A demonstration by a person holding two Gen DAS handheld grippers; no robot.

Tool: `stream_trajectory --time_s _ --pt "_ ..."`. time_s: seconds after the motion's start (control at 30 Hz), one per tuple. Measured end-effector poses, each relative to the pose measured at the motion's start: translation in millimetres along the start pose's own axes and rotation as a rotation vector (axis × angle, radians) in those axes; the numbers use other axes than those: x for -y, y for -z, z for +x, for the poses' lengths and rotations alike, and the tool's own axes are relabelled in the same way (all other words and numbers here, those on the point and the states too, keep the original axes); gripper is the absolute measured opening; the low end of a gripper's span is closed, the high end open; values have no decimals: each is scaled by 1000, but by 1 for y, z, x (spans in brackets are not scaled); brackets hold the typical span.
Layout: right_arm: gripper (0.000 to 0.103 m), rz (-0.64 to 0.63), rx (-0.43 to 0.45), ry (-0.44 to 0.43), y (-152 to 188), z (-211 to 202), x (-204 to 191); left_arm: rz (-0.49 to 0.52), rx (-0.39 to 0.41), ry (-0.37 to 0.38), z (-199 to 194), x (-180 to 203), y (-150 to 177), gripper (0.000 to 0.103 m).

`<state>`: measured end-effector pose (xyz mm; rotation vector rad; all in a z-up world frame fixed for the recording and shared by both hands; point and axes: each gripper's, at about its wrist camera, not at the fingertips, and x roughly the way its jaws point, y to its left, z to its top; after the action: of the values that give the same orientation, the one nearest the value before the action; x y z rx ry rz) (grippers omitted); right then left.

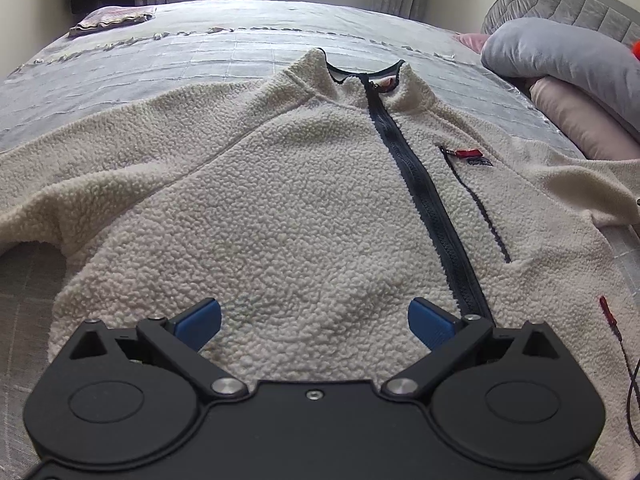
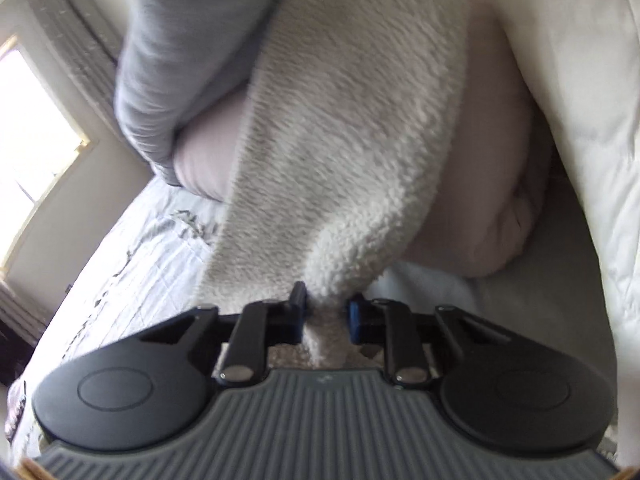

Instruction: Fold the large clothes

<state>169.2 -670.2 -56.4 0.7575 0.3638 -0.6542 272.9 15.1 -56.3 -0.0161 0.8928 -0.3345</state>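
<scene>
1. A cream fleece (image 1: pixel 280 184) lay front-up and spread flat on a grey bed (image 1: pixel 140 60), its dark zipper (image 1: pixel 420 176) closed and its collar toward the far edge.
2. The left gripper (image 1: pixel 314 322) hovered over the fleece's hem, its blue pads (image 1: pixel 200 320) spread wide with nothing between them.
3. The right gripper (image 2: pixel 328 312) pinched a bunched fold of the sleeve (image 2: pixel 352 140), which ran across a pink pillow (image 2: pixel 480 200).
4. A grey pillow (image 2: pixel 176 60) lay beside the sleeve.
</scene>
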Motion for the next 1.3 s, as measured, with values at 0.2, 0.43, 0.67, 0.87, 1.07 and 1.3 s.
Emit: stream_trajectory --time_s 0.2,0.43,0.67,0.87,1.07,1.3 --pt "14 -228 65 -98 -7 -34 -74 -29 25 21 -4 -6 -8 101" --pt "13 -525 21 -307 32 -75 -198 -62 57 29 -11 -19 -16 101" --pt "13 -794 -188 -491 146 -102 -301 -89 63 24 -21 -30 -20 101" --pt "52 -1073 -505 -427 282 -86 -332 -62 45 27 -19 -27 -21 101" --pt "75 -1264 -484 -408 296 -124 -303 -11 47 6 -11 -17 -34 101" --pt "81 -1015 -358 -463 189 -138 -260 57 76 53 14 44 -64 101"
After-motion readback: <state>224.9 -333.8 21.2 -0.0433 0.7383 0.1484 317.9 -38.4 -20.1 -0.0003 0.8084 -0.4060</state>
